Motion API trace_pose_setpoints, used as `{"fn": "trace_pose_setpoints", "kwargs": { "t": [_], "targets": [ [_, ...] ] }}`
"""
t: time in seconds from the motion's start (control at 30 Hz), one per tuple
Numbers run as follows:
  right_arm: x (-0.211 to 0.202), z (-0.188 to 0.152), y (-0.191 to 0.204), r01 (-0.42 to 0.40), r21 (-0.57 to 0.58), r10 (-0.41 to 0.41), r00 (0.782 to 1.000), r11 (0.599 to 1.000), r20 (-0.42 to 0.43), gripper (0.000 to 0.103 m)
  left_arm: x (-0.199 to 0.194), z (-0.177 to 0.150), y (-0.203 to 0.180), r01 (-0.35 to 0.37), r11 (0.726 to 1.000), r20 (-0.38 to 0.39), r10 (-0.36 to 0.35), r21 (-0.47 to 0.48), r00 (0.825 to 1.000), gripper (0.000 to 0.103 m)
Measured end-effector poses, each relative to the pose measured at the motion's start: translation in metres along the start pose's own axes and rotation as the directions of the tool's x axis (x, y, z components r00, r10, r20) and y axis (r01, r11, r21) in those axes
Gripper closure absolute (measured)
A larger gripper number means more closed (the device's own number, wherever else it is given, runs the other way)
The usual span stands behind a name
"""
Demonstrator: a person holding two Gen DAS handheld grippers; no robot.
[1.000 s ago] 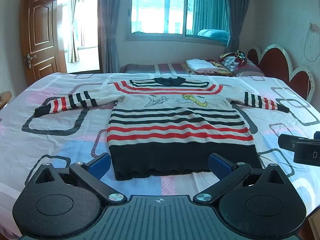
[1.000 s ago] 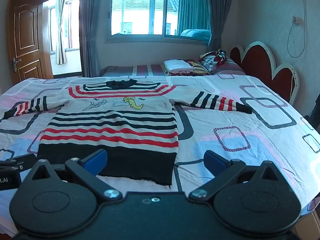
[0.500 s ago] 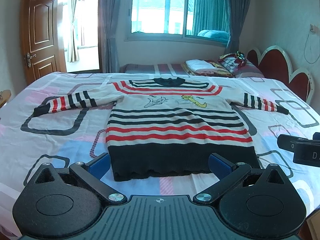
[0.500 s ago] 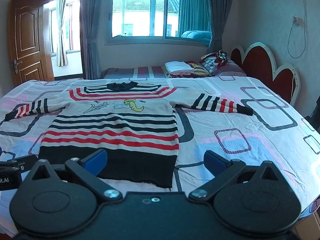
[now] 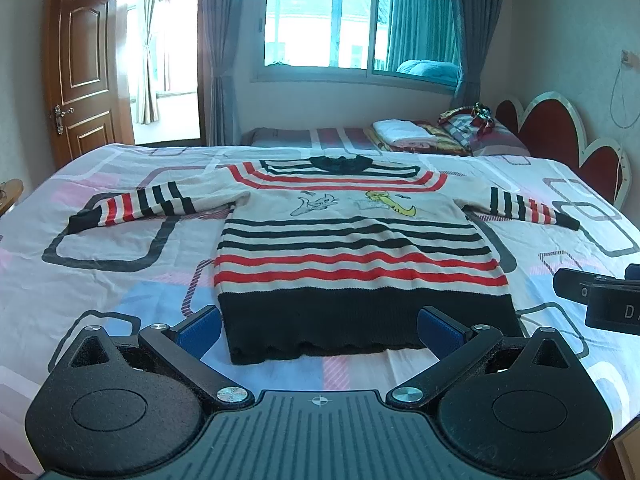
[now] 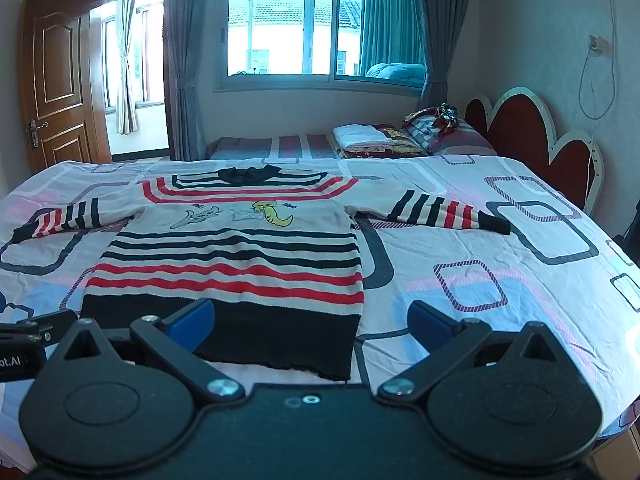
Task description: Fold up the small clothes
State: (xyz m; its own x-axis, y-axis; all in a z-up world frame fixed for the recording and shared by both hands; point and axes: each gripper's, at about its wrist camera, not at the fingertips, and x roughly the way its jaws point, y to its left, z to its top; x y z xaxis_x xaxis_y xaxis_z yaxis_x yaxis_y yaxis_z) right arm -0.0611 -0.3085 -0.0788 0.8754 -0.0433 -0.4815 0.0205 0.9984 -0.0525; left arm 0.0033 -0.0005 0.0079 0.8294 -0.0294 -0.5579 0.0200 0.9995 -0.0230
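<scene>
A small striped sweater [image 5: 352,248] lies flat and face up on the bed, cream with red and black stripes, a black hem nearest me and both sleeves spread out. It also shows in the right wrist view [image 6: 236,256]. My left gripper [image 5: 320,330] is open and empty, just above the hem's near edge. My right gripper [image 6: 310,326] is open and empty over the hem's right corner. The right gripper's side shows at the right edge of the left wrist view [image 5: 600,300].
The bed sheet [image 6: 500,264] has a pattern of rounded squares. Folded clothes [image 5: 404,132] and a pillow [image 5: 488,136] lie on a second bed behind. A red headboard [image 6: 532,132] is at the right, a wooden door [image 5: 80,76] at the left.
Both grippers have risen or tilted slightly, so the sweater sits a little lower in both views. Nothing has been gripped.
</scene>
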Motion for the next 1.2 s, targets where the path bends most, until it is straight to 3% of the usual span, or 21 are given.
{"fn": "trace_pose_setpoints", "kwargs": {
  "t": [1.2],
  "targets": [
    [0.0033, 0.0000, -0.0030, -0.021, 0.001, 0.021, 1.000, 1.000, -0.003, 0.001, 0.0042, 0.0006, -0.0004, -0.016, 1.000, -0.003, 0.016, -0.012, 1.000, 0.000]
  ]
}}
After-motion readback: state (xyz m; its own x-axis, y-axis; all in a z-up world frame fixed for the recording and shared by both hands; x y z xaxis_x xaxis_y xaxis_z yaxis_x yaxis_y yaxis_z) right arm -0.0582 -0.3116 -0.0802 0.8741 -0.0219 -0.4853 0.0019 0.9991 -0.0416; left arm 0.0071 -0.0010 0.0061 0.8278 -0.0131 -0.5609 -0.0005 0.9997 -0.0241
